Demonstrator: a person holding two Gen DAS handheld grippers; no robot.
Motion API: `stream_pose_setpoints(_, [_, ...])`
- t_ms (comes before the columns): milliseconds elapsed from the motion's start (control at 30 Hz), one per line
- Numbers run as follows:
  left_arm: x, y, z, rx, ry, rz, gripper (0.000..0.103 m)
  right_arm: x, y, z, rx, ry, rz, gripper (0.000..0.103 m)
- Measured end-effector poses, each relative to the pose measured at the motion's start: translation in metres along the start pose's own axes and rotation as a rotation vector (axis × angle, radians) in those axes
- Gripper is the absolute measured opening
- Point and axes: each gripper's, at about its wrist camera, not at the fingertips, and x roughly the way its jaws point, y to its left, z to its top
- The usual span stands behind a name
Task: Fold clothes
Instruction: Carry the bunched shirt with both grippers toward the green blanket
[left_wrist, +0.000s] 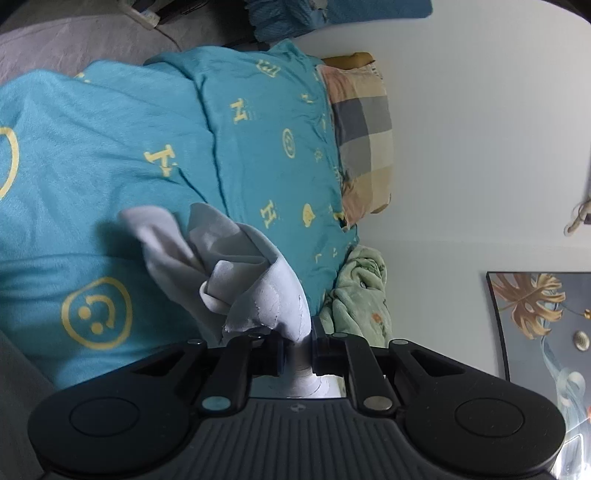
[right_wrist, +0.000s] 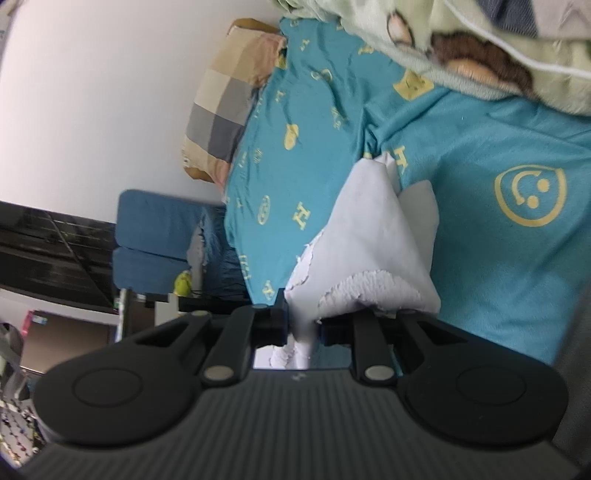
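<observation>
A pale grey-white garment (left_wrist: 236, 266) hangs bunched above the teal bed cover (left_wrist: 110, 184), seen in the left wrist view. My left gripper (left_wrist: 298, 350) is shut on one frayed edge of it, the cloth pinched between the black jaws. In the right wrist view the same white garment (right_wrist: 373, 236) rises in a folded peak over the teal bed cover (right_wrist: 498, 277). My right gripper (right_wrist: 303, 328) is shut on another edge of the cloth, which passes down between its jaws. Both views are rolled sideways.
A checked pillow (left_wrist: 364, 136) lies at the head of the bed against a white wall (left_wrist: 480, 129). A green fleece blanket (left_wrist: 364, 299) is heaped beside it, the green blanket (right_wrist: 461, 40) also near the right gripper. A blue chair (right_wrist: 159, 236) and a framed leaf picture (left_wrist: 539, 325) stand beyond.
</observation>
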Motion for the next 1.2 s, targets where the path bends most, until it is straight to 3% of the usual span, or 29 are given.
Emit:
stream_pose_setpoints(133, [0.003,-0.043,-0.013,0.022,0.015,0.002,0.013,-0.025,0.017,0.019,0.002,-0.019,0.038,0.018])
stream_pose_setpoints(267, [0.021,-0.096,-0.030,0.062,0.049,0.000,0.013,-0.047,0.032,0.061,0.012,-0.052,0.066,0.018])
stream_pose_setpoints(600, [0.182,-0.252,-0.099,0.224,0.199,-0.063,0.013,-0.111,0.072,0.227,-0.017,-0.253,0.064,0.018])
stream_pose_setpoints(800, [0.294,-0.333,-0.169,0.294,0.322,-0.154,0.013,-0.172,0.084,0.332,-0.086,-0.418,0.038,0.018])
stream_pose_setpoints(900, [0.341,-0.353,-0.216,0.331,0.395,-0.226,0.013,-0.208,0.078,0.369,-0.133,-0.513,0.016,0.018])
stream_pose_setpoints(1000, [0.372,-0.345,-0.262,0.409,0.459,-0.269,0.014,-0.237,0.055,0.386,-0.177,-0.590,-0.026,0.018])
stream_pose_setpoints(1100, [0.392,-0.308,-0.296,0.465,0.538,-0.268,0.014,-0.252,0.012,0.385,-0.184,-0.617,-0.079,0.018])
stream_pose_setpoints(1200, [0.403,-0.261,-0.321,0.489,0.619,-0.181,0.014,-0.257,-0.042,0.369,-0.139,-0.586,-0.141,0.018])
